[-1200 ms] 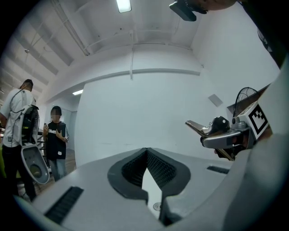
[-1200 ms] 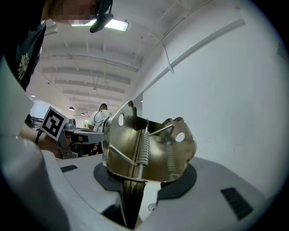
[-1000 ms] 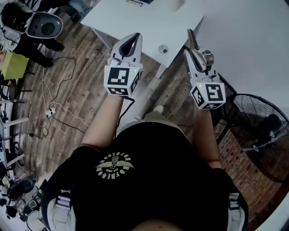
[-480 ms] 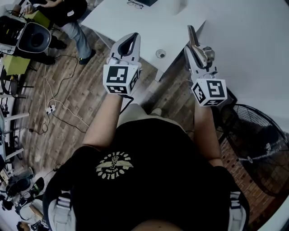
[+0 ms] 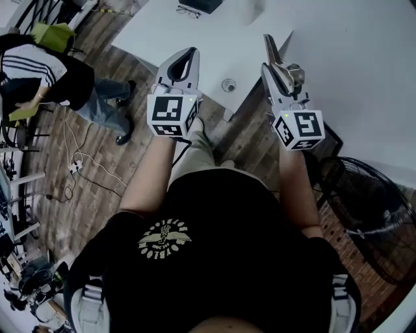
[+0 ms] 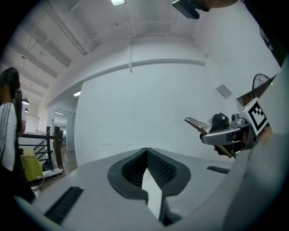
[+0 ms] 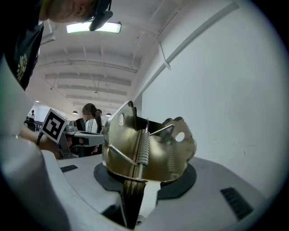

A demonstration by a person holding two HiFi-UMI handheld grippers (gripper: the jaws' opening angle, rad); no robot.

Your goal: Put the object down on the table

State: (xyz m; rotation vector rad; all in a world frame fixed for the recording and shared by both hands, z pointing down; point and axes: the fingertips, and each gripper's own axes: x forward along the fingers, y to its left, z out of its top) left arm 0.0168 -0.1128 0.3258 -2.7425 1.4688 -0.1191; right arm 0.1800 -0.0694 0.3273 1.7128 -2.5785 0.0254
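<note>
My right gripper point(image 5: 272, 57) is shut on a brass-coloured metal spring clip point(image 5: 288, 73). It holds the clip in the air beside the corner of the white table point(image 5: 162, 32). In the right gripper view the clip point(image 7: 146, 144) stands up from the jaws, with its coil spring and two holed wings showing. The left gripper point(image 5: 184, 62) is shut with nothing in it, raised over the table's edge. Its ribbed pads point(image 6: 156, 164) meet at the tip in the left gripper view, where the right gripper point(image 6: 198, 122) and clip show at the right.
A small round object point(image 5: 227, 84) lies near the table's corner, and a dark item point(image 5: 195, 6) lies at its far side. A floor fan point(image 5: 374, 208) stands at the right. A person point(image 5: 58, 78) walks on the wood floor at the left, near cables point(image 5: 75, 166).
Both grippers stay raised with the same grip, drifting slightly upward in view. The table has shifted in view, and a person has walked into view at the left.
</note>
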